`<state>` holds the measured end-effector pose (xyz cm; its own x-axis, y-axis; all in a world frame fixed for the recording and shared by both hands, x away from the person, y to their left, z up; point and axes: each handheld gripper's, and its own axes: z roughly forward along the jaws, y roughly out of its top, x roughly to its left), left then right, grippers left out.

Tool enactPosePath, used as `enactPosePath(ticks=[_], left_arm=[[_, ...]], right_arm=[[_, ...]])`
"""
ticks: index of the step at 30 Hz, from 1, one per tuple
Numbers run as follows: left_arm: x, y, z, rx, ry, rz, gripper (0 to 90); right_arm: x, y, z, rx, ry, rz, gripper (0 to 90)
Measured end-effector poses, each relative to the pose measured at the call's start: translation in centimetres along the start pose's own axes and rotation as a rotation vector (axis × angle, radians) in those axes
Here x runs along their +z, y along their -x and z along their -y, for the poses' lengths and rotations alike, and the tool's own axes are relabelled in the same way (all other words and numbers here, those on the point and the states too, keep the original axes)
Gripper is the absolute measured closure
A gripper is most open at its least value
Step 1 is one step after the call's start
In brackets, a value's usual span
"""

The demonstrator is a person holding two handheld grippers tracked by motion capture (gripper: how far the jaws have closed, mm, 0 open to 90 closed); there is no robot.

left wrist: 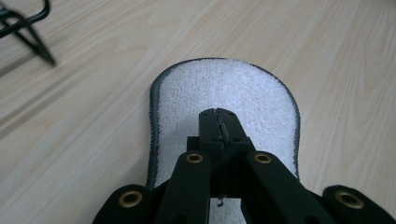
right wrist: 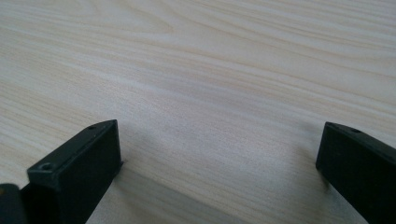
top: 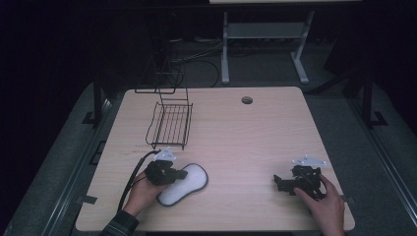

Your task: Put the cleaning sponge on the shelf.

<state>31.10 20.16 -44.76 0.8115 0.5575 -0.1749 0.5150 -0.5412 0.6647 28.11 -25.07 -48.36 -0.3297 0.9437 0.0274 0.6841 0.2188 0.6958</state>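
Honestly, with the left claw [left wrist: 219,122] pinched shut over the white insole [left wrist: 247,98] lying near-left on the counter [top: 246,142], it may have nipped only fuzz and drop it, while the right claw [right wrist: 219,154] gapes empty.

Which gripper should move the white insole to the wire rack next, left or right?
Left. The left gripper sits over the white insole, jaws shut together, nearer the wire rack. The right gripper is open over bare table.
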Motion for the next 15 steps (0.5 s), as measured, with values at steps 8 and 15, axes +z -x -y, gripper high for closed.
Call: enactPosePath(ticks=[8, 15], left_arm=[[-1.0, -0.3, 0.8, -0.018, 0.005, -0.014, 89.2], [-1.8, -0.2, 0.6, -0.031, 0.037, -0.013, 74.9]], right_arm=[[0.0, 0.0, 0.0, 0.0, 0.0, 0.0, 0.0], [0.0, 0.0, 0.0, 0.0, 0.0, 0.0, 0.0]])
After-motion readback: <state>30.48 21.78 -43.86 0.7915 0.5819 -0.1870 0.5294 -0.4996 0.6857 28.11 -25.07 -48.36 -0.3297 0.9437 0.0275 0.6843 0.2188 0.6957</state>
